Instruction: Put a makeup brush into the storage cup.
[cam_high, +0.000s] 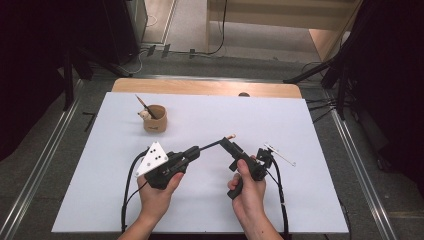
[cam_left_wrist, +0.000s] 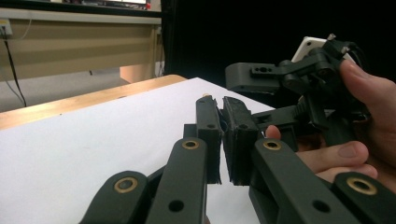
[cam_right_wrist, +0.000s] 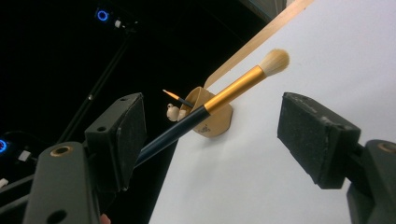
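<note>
1. While the left gripper (cam_high: 194, 151) keeps its two black jaws clenched on the dark handle end of a long makeup brush (cam_right_wrist: 219, 100) with a navy handle, gold ferrule and pale bristle tip, the handle runs out from those jaws toward the right gripper (cam_high: 229, 143).
2. Seen in the right gripper view, the right gripper's jaws stand released and apart: the brush handle lies along the inner face of one pad, the other pad is well clear of it, and the bristle tip pokes out beyond both.
3. Both grippers meet nose to nose above the middle of the white sheet (cam_high: 210, 125) covering the wooden table (cam_high: 200, 87), each held in one of the person's hands.
4. Farther off, toward the far left of the sheet, a small tan round cup (cam_high: 154, 118) stands upright, holding a thin dark stick and a small pale item; it sits well apart from the grippers.
</note>
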